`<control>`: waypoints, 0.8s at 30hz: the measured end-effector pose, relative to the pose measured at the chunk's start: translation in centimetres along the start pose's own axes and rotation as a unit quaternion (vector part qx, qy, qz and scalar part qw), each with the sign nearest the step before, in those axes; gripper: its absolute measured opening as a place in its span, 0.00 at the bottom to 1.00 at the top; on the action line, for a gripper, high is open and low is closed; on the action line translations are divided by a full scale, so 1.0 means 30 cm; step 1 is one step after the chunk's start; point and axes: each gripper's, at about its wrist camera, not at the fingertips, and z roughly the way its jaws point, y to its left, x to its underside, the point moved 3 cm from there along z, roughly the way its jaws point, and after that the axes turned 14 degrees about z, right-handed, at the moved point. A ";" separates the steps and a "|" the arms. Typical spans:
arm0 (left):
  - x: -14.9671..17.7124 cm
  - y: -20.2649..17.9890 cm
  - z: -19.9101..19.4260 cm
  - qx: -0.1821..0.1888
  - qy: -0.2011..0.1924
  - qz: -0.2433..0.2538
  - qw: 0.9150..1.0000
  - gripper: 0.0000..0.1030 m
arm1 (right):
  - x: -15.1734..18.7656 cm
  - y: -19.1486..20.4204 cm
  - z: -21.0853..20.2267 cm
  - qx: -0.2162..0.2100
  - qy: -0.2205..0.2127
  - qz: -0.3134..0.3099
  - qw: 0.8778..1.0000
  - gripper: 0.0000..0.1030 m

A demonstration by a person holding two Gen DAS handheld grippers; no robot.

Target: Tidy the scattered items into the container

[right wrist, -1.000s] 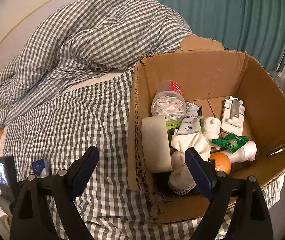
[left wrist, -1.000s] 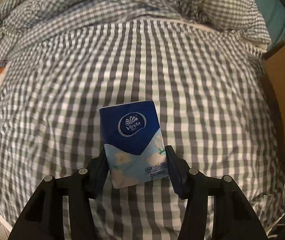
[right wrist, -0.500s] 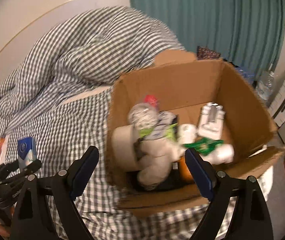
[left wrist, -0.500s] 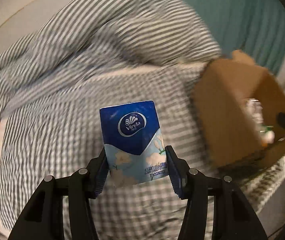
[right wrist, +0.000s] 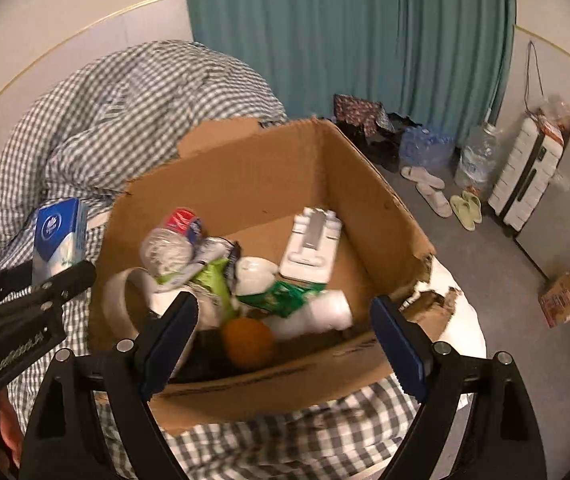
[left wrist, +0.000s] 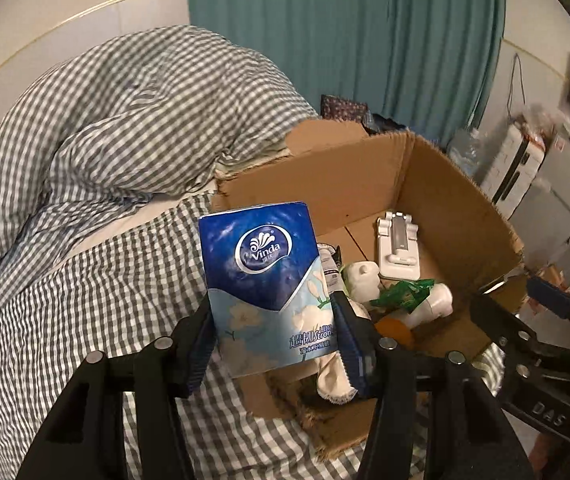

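Checked grey-and-white bedding [left wrist: 97, 264] covers the bed on which everything sits, with a heaped duvet [left wrist: 133, 120] further back. Nearest the left wrist camera, the left hand-held gripper [left wrist: 273, 340] has a blue tissue pack [left wrist: 265, 280] standing upright between its blue pads; its jaws are opening, though the pads look to be touching the pack's sides. The pack hangs at the near left corner of the cardboard box [left wrist: 437, 184], partly over its rim. In the right wrist view the same pack [right wrist: 59, 236] shows just left of the box [right wrist: 269, 168], above the bedding. The right hand-held gripper [right wrist: 285, 344] has its jaws wide apart with nothing between them, poised at the box's near wall.

Inside the box lie an orange [right wrist: 248, 343], a roll of tape [right wrist: 119, 304] against the left wall, a green wrapper [right wrist: 285, 296], a white bottle [right wrist: 317, 314], a clear tub of cotton swabs [right wrist: 167, 248] and a white folding stand [right wrist: 311, 246] toward the back. Beyond the box hangs a teal curtain [right wrist: 345, 40]; on the floor to the right are slippers [right wrist: 429, 192], a big water bottle [right wrist: 479, 156] and a white suitcase [right wrist: 525, 176]
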 end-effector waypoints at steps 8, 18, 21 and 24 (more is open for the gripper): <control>0.086 0.090 0.031 -0.056 0.030 -0.036 0.997 1.00 | 0.024 -0.034 0.018 -0.008 0.011 0.004 1.000 0.85; 0.337 0.347 -0.185 -0.154 0.046 -0.124 0.979 1.00 | 0.084 0.140 -0.076 -0.069 0.004 -0.049 0.996 0.85; 0.388 0.391 -0.250 -0.157 0.041 -0.145 0.976 1.00 | 0.096 0.171 -0.115 -0.075 -0.001 -0.052 0.996 0.87; 0.434 0.418 -0.288 -0.162 0.046 -0.158 0.973 1.00 | 0.111 0.195 -0.147 -0.078 -0.002 -0.055 0.995 0.90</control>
